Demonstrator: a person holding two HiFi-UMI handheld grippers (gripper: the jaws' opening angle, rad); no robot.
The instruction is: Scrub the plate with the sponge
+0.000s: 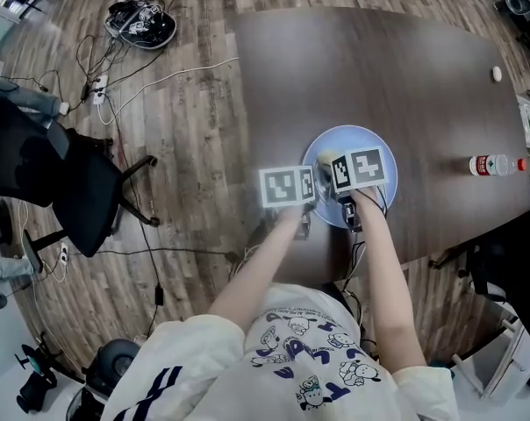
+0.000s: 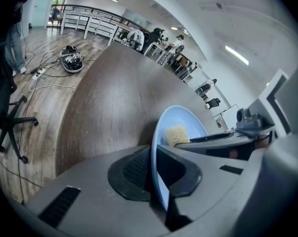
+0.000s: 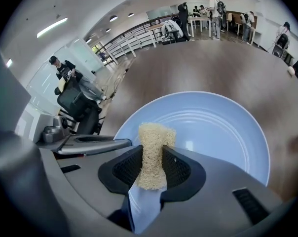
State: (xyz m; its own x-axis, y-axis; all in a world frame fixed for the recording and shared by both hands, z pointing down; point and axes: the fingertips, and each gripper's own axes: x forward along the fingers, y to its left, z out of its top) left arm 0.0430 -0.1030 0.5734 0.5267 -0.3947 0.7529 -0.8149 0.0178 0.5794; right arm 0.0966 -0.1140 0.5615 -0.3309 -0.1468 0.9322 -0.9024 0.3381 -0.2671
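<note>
Head view: mid-frame on the table (image 1: 405, 68), the left gripper (image 2: 154, 173) is clamping the blue plate (image 3: 213, 127) by its rim while the right gripper (image 3: 151, 171) is pinching the sponge (image 3: 153, 147) over it; the label on the bottle (image 1: 493, 165) at right is too small to read.

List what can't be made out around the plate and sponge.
- Head view: a marker cube covers most of the sponge.
- Right gripper view: whether the sponge touches the plate; its own bulk hides the contact.
- Head view: the bottle label is too small to read.
</note>
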